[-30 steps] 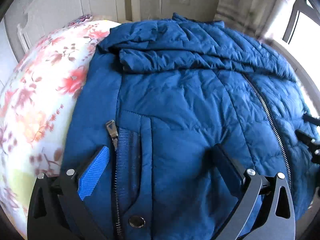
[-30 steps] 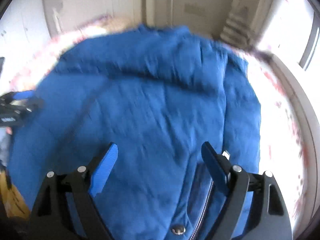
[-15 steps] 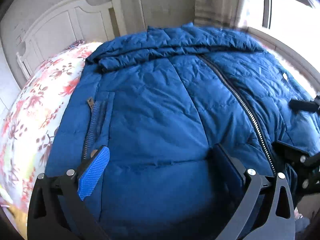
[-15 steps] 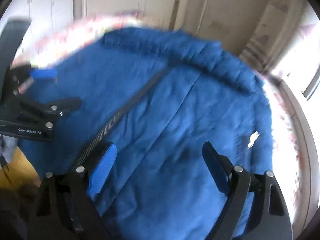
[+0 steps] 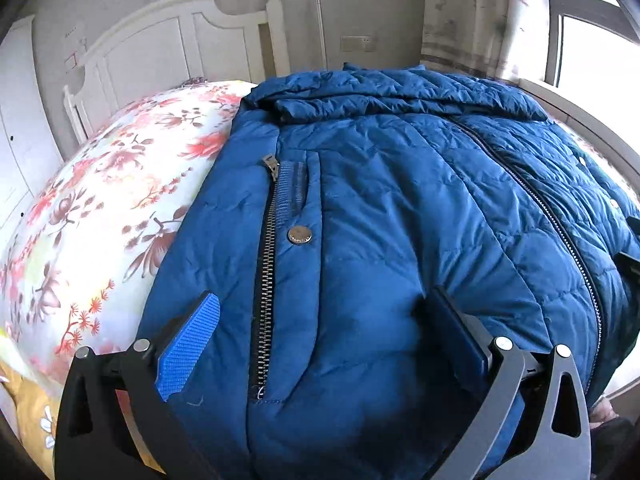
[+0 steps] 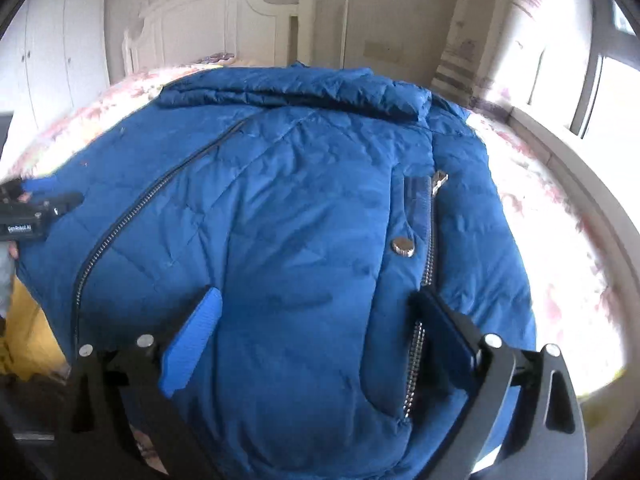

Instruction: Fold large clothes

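Note:
A large blue quilted jacket lies face up on the bed, front zipped, sleeves folded across its top. It also fills the right wrist view. My left gripper is open over the jacket's left hem, its fingers either side of the left pocket zip. My right gripper is open over the right hem, near the right pocket zip. The left gripper shows at the left edge of the right wrist view; part of the right gripper shows at the right edge of the left wrist view.
The bed has a floral sheet and a white headboard. A window with a sill runs along the right side. White wardrobe doors stand at the left. A yellow floor strip shows by the bed's near edge.
Both grippers have swung about over the jacket's hem and are now back over the two pocket zips. The jacket itself lies as before. Both stay open.

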`<state>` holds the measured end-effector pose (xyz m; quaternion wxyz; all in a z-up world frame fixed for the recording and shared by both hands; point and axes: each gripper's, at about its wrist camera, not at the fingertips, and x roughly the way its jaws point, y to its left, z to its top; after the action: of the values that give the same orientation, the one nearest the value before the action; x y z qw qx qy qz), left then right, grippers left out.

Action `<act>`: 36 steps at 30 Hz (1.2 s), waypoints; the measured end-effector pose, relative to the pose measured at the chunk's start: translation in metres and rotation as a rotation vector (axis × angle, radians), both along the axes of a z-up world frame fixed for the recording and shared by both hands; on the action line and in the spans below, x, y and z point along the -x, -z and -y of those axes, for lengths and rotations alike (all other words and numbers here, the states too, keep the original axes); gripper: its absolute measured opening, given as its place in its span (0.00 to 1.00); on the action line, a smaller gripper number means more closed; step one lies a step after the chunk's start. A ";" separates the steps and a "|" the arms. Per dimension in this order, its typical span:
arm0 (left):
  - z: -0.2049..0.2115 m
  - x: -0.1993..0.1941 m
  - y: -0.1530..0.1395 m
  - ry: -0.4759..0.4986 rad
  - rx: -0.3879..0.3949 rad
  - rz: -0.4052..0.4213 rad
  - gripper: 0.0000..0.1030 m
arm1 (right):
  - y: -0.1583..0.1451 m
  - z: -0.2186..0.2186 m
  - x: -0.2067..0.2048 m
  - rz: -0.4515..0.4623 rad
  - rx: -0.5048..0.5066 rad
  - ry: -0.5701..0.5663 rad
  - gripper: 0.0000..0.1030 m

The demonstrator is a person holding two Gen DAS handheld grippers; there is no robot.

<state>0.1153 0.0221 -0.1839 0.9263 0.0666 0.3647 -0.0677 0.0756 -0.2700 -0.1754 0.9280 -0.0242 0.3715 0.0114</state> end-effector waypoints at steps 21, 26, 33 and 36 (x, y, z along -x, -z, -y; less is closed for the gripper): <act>0.051 0.048 0.000 0.130 -0.075 0.071 0.96 | -0.011 -0.064 0.016 0.081 0.110 -0.144 0.93; 0.040 0.040 0.001 0.134 -0.011 0.050 0.96 | 0.006 -0.060 0.010 0.041 0.042 -0.152 0.96; 0.039 0.043 0.002 0.139 -0.005 0.058 0.96 | -0.013 -0.038 0.016 0.064 0.046 -0.091 0.95; 0.039 0.043 0.002 0.141 -0.003 0.058 0.96 | 0.002 -0.004 0.015 0.022 -0.017 0.007 0.96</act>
<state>0.0720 -0.0164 -0.1856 0.9293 0.0956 0.3321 -0.1304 0.0610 -0.2662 -0.1774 0.9323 -0.0149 0.3613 0.0109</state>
